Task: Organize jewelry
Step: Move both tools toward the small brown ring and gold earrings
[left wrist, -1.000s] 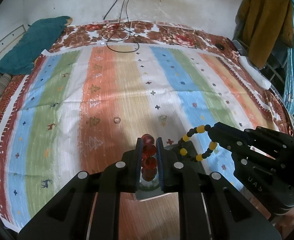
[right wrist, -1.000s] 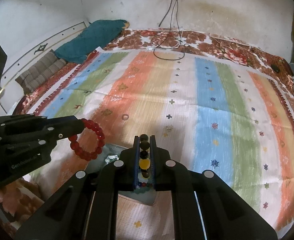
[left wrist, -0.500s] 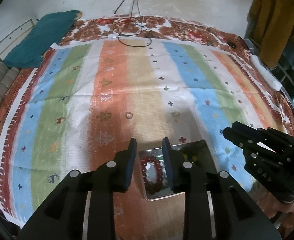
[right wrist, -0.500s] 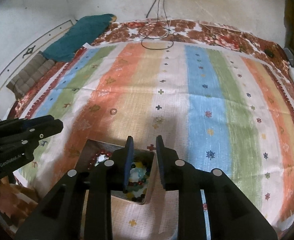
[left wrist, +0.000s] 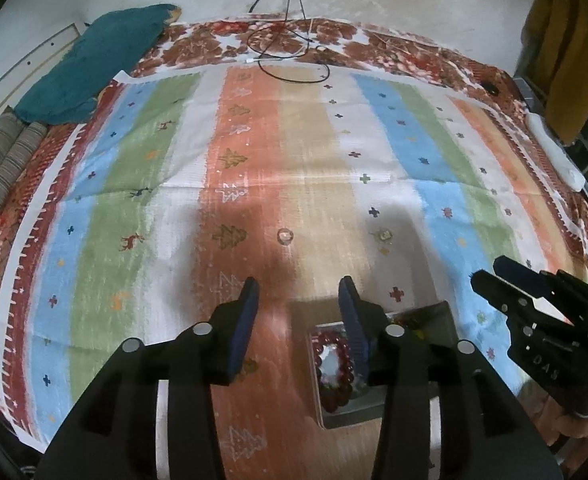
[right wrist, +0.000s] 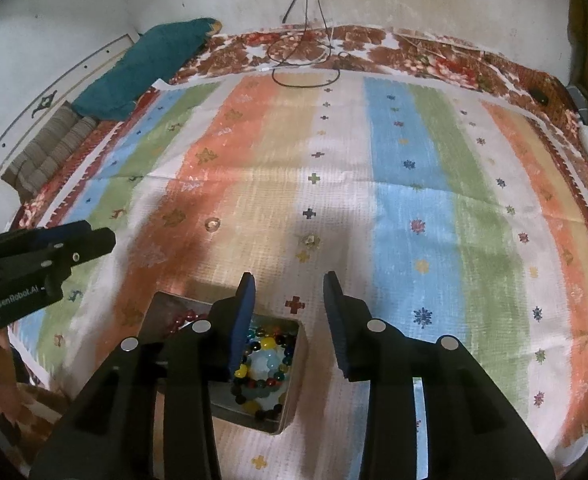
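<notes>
Metal tray (right wrist: 292, 408) sits on the striped cloth (right wrist: 413, 184) near its front edge, shallow, rectangular, shiny inside, w/ 2 bead bracelets in it. Red bracelet (left wrist: 335, 394) is a ring of dark red round beads on the tray's left half; in the right wrist view only a short arc of it shows past the finger. Multicolour bracelet (right wrist: 268, 360) lies on the right half: black, yellow, green, blue and red beads looped around pale glare off the tray floor. Left gripper (left wrist: 298, 322) hangs over the cloth w/ fingers spread wide, nothing between them, tray just right of its centre line, partly under the right finger. Right gripper (right wrist: 289, 312) is also spread wide and holding nothing, tray under its left finger. Farther out on the cloth, well apart from the tray, lie 2 small items: a clear ring (left wrist: 284, 235) on the orange/tan border and a small pale piece (right wrist: 311, 240), too blurry to tell what it is. Cloth has blue, green, white, orange and tan stripes w/ little crosses, trees and deer, over a red-brown floral bedspread (left wrist: 393, 48). Teal pillow (left wrist: 94, 68) at far left corner, black cable (right wrist: 301, 60) loops down from the stained white wall, mustard garment (left wrist: 561, 52) hangs at far right.
</notes>
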Available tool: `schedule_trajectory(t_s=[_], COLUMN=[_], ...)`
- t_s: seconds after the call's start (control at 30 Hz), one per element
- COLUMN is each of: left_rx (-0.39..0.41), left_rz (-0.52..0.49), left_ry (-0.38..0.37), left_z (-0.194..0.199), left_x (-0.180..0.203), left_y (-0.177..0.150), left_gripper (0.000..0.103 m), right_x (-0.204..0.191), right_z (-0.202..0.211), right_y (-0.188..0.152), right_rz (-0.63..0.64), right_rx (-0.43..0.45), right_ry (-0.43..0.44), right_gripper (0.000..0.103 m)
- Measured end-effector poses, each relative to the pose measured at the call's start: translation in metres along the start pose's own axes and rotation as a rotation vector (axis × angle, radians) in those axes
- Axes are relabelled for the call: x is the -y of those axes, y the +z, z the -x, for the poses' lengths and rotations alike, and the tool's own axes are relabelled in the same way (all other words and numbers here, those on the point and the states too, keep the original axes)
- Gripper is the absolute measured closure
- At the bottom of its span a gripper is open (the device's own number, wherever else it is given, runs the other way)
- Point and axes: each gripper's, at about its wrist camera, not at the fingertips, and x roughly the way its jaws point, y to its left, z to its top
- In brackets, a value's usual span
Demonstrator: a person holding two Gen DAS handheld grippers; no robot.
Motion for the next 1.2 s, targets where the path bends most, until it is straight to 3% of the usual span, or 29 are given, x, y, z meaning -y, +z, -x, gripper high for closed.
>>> schedule_trajectory(t_s=[0.3,0.77,1.2], left_rx=[-0.03,-0.096,-0.131], left_rz=[-0.011,-0.013,-0.025], left_ry=[0.019,0.077,0.086], left_z=[-0.014,-0.053,-0.078], left_x=[0.001,-0.005,-0.006], left_y=[0.011,0.031,0.043], left_gripper=[0.054,0.051,0.051], right_x=[0.002,0.005,0.009], right_z=[-0.011,-0.038,-0.069], right_y=[0.008,0.02,0.032], right_rz=[0.007,0.02,0.021], right_rx=[-0.012,-0.058,-0.105], right_ry=[-0.016,-0.038,-0.044], right_gripper=[0.055,0.054,0.053])
